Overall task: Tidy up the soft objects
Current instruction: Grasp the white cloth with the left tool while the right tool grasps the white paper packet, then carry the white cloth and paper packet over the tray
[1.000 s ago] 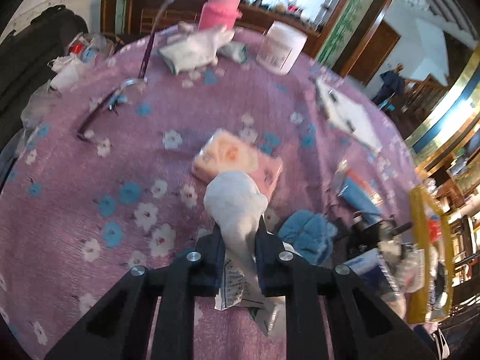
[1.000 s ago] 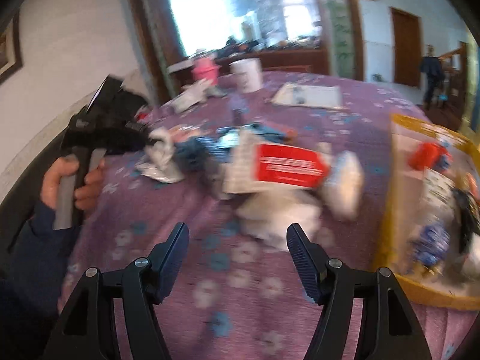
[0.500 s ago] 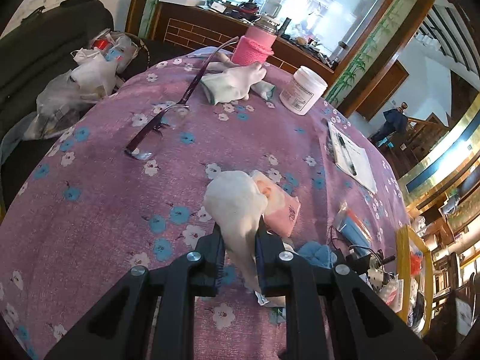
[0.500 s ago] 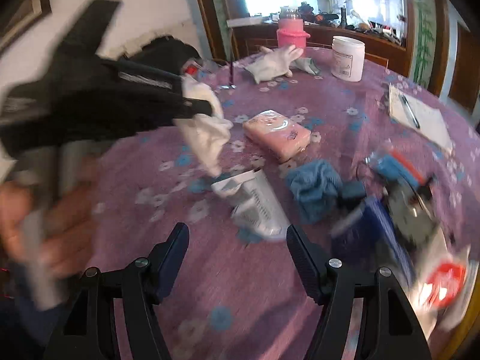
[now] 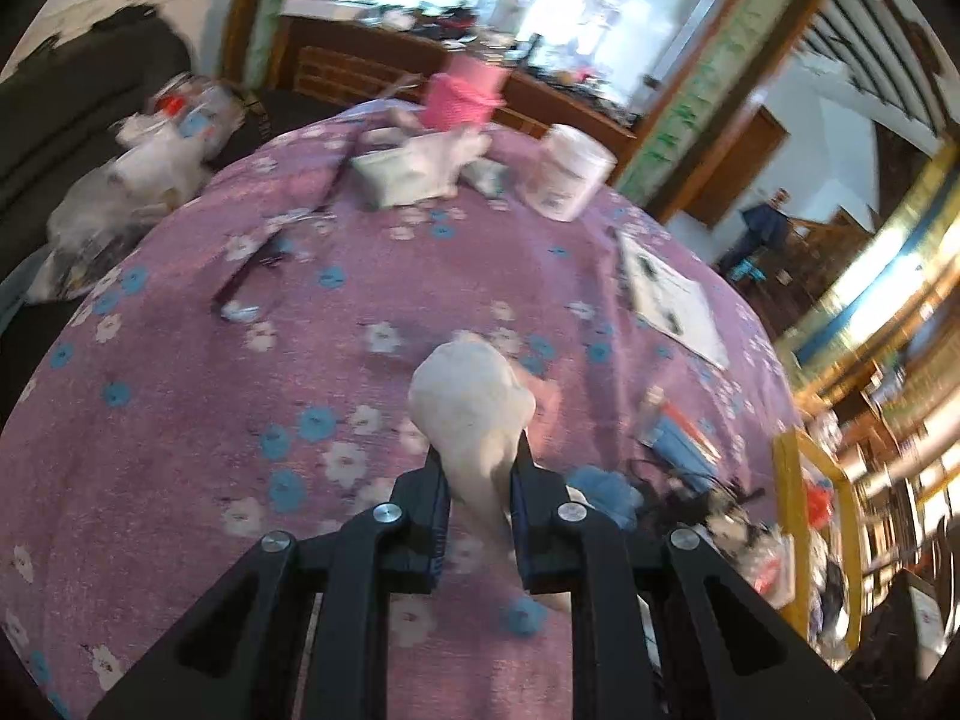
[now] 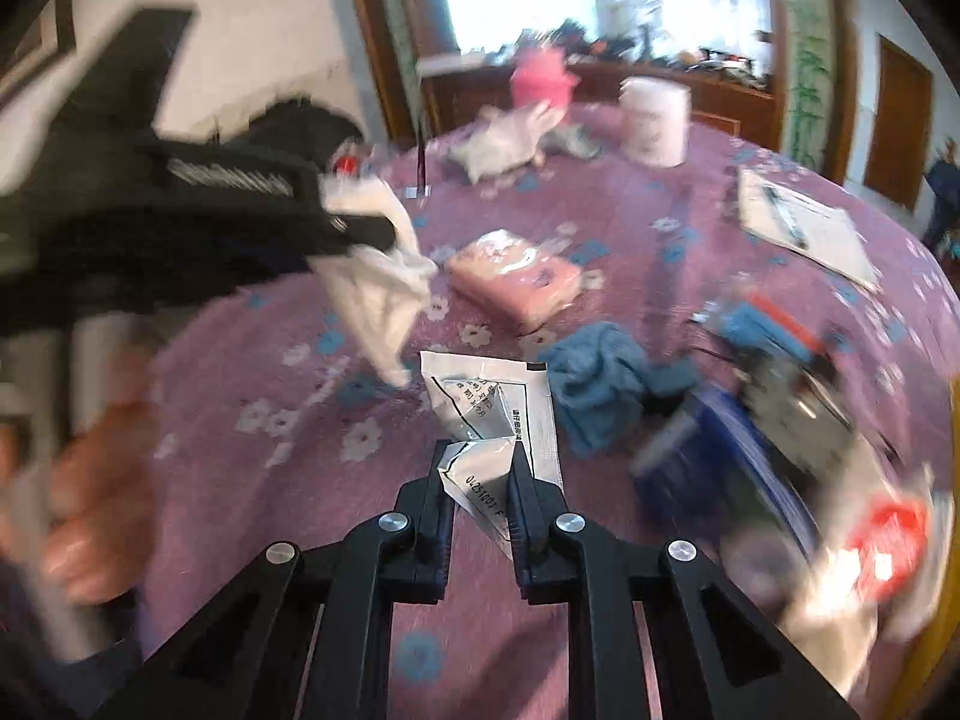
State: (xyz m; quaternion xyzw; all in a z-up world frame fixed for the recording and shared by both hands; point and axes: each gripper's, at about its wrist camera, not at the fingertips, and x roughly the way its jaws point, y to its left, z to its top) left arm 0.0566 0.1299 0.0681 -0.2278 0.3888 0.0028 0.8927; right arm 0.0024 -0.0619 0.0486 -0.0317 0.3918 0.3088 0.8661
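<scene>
Now, fingers first:
left gripper (image 5: 479, 480): jaws clamped on the white cloth (image 5: 471, 414), pinched at its narrow lower part.
white cloth axis: long axis runs along the fingers, bunched end pointing forward and up past the tips; in the right wrist view it hangs down from the tips (image 6: 378, 288), clear of the table.
right gripper (image 6: 479, 474): jaws have just been closing, now pinching the near crumpled end of the white sachet (image 6: 492, 420).
white sachet axis: lengthwise away from the fingers, far end flat on the purple floral tablecloth (image 6: 270, 396).
right of right fingers: blue cloth (image 6: 600, 384), just beside the sachet.
ahead of right fingers: pink tissue pack (image 6: 516, 279).
far ahead: white jar (image 6: 654, 120), pink cup (image 6: 540, 84).
left hand (image 6: 90, 510): blurred, on the handle.
</scene>
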